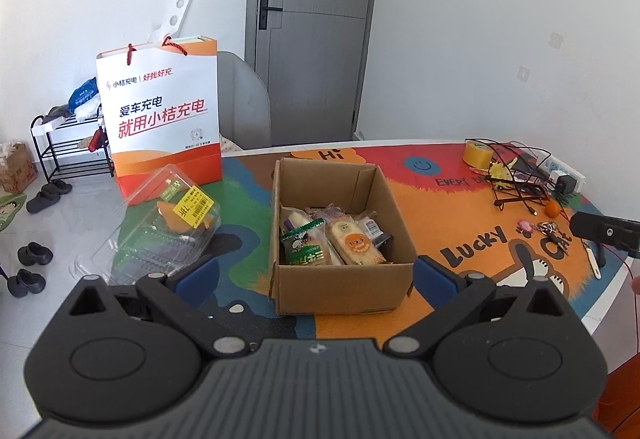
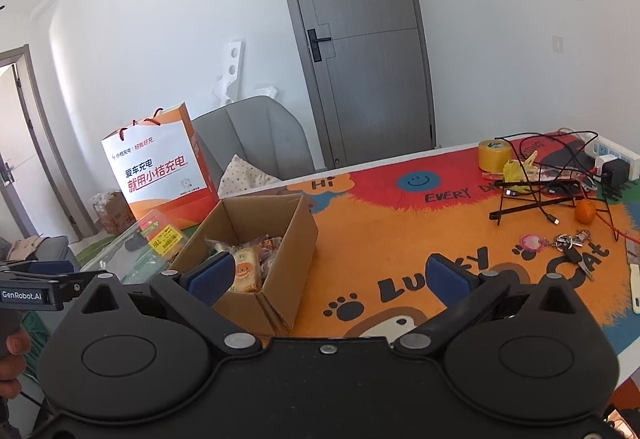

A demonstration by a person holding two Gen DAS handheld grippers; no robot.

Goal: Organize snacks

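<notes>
— Are the tongs holding anything?
— No; the left gripper [image 1: 316, 275] and right gripper [image 2: 330, 277] are gaping apart, empty.
— And the snacks [image 1: 334, 239]?
— Sitting in the cardboard box [image 1: 340, 287], at the left gripper's twelve o'clock.

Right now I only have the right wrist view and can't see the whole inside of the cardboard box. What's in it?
Observer: The left wrist view looks straight into the cardboard box. There is a green-and-white packet at front left, among several wrapped snacks.
Operator: Is the left hand-held gripper carrying anything?
Observer: No, the left hand-held gripper is open and holds nothing.
Operator: And the clear clamshell beside the box?
Observer: The clear clamshell holds an orange piece of food, partly under its yellow label.
</notes>
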